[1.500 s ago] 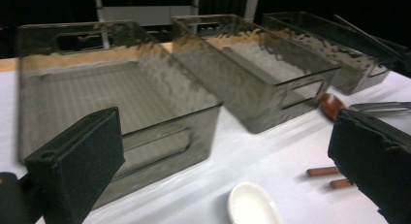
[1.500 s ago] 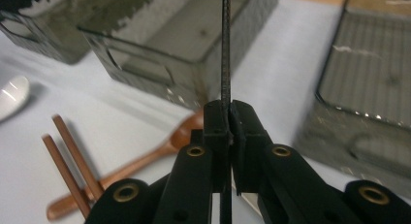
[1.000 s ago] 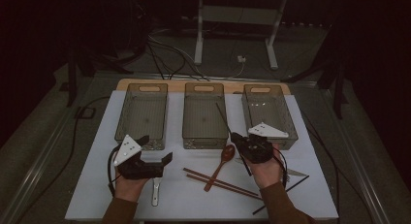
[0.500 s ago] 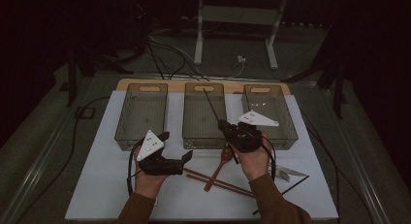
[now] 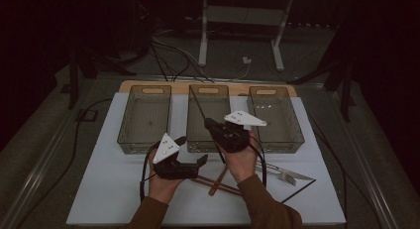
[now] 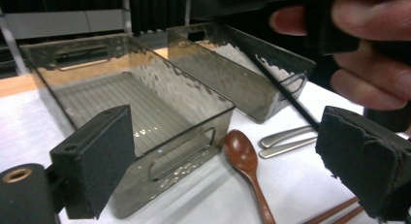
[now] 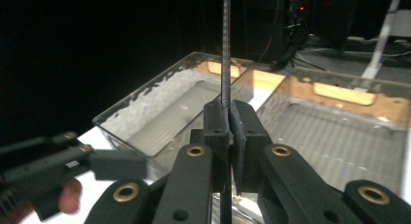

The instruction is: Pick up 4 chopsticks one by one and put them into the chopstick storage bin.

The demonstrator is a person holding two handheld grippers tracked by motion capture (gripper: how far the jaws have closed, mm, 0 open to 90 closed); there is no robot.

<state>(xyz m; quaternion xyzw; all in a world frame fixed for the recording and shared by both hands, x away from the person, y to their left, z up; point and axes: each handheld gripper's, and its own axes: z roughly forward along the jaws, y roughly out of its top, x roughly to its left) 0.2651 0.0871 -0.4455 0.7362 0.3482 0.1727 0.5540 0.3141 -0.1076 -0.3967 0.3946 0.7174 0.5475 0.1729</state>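
Dark room, white counter (image 5: 109, 189) with three clear bins laid out for sorting. A black chopstick (image 7: 226, 49) is pinched in the right tongs (image 7: 229, 118) over the middle bin (image 5: 208, 90). The left tongs (image 6: 232, 161) are held apart, just narrowing on nothing, near the wooden spoon (image 6: 245, 158).

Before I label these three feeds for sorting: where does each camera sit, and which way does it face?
High view: above the person's side, facing forward and down on three bins; left gripper, right gripper.
Left gripper view: along its wide-apart jaws toward a bin, wooden spoon.
Right gripper view: along jaws shut on a black chopstick.
Shared: chopstick, bins.
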